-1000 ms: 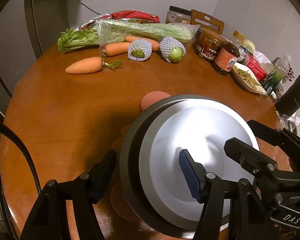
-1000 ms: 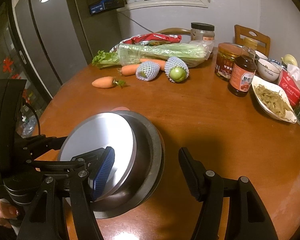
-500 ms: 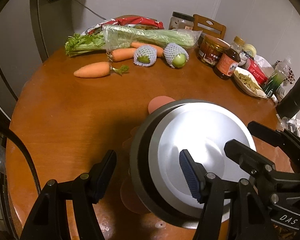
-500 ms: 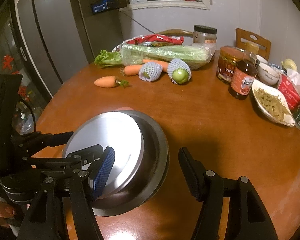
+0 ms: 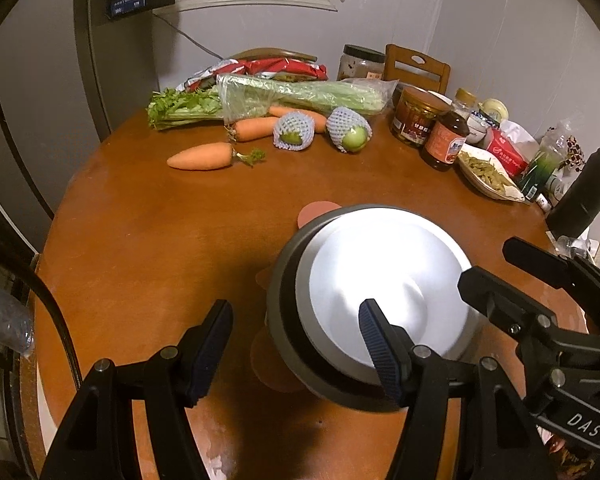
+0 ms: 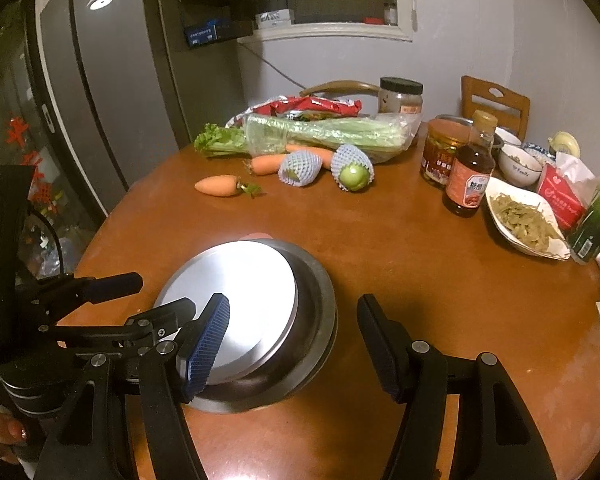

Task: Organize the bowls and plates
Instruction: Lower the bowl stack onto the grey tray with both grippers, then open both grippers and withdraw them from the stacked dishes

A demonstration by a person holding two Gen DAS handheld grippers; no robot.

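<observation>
From your left wrist, your left gripper (image 5: 296, 344) has its jaws released, one pad over the shiny round metal plate (image 5: 384, 292), nothing pinched. That plate lies tilted inside a dark steel bowl (image 5: 288, 320) on the round brown wooden desk (image 5: 148, 240). Pink discs beneath the bowl are mostly hidden; what they are is unclear.

From your right wrist, your right gripper (image 6: 296, 344) straddles the bowl's (image 6: 316, 316) rim, jaws released. The plate's (image 6: 244, 292) near edge is covered by a pad and by the left gripper (image 6: 148, 300), whose handle is cut off.

3 carrots (image 5: 201, 156), 2 netted fruits (image 5: 293, 132), 1 plate (image 5: 384, 292)
</observation>
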